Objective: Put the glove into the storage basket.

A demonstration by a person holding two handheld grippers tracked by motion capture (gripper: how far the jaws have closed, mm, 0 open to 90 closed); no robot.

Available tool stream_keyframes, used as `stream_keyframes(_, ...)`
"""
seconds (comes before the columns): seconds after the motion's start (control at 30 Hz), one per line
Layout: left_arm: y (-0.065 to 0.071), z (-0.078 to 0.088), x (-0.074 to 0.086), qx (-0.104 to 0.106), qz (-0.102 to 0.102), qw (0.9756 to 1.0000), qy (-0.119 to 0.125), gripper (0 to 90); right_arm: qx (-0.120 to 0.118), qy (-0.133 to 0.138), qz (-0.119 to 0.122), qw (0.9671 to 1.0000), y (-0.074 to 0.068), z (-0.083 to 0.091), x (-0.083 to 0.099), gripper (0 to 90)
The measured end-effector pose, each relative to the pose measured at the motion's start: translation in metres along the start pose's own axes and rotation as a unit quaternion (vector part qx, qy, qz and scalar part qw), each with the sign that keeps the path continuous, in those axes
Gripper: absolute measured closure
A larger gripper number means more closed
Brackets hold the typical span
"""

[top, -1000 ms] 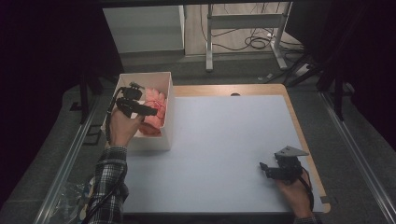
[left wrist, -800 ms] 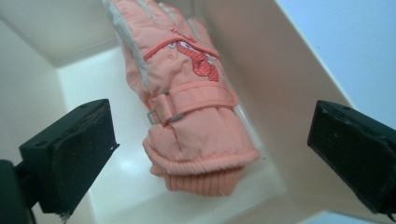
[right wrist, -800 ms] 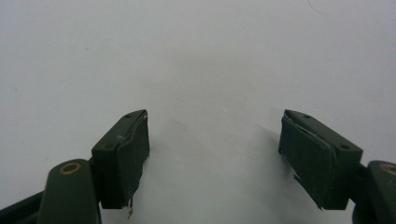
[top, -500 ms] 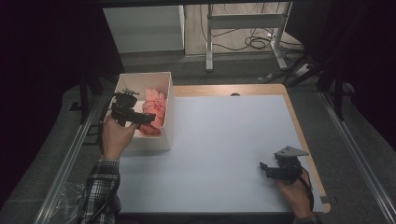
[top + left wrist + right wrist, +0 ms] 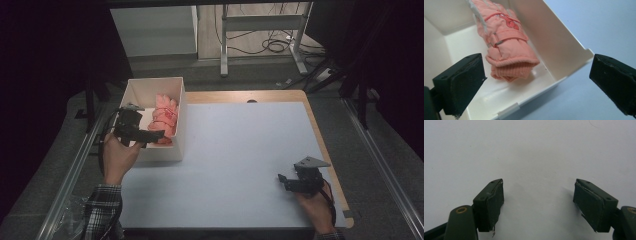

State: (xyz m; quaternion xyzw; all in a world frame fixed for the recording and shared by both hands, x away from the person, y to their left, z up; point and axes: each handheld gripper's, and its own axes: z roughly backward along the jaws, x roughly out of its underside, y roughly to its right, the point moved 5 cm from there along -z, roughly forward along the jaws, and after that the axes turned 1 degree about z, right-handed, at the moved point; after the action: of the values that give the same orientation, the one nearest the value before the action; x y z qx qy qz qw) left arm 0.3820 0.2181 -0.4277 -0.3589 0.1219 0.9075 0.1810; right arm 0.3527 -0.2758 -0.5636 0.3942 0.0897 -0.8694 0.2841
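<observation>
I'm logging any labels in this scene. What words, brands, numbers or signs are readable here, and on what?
None can be read.
Glove: a small red embroidered mark on its back, too blurred to tell if it is lettering or a picture.
Box: plain white walls, no print.
Table: plain pale sheet, no marks.

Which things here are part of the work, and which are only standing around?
Part of the work: left tongs, open; pink glove; white box.
Standing around: right tongs, open on the table; metal stand; floor cables.
</observation>
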Motion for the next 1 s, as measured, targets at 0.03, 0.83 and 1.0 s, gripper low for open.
stream_keyframes(0.03, 0.002, 0.001, 0.002, 0.004, -0.002, 1.0000, 0.001, 0.1, 0.000, 0.000, 0.000, 1.0000, 0.000, 0.000, 0.000, 24.8)
stream_keyframes(0.83, 0.050, 0.008, 0.043, 0.047, -0.060, 0.9970, 0.015, 0.0, 0.000, 0.000, 0.001, 1.0000, 0.000, 0.000, 0.000, 24.8)
stream_keyframes(1.0, 0.066, 0.004, 0.049, 0.064, -0.069, 0.9954, 0.017, 0.0, 0.000, -0.001, 0.001, 1.0000, 0.000, 0.000, 0.000, 24.8)
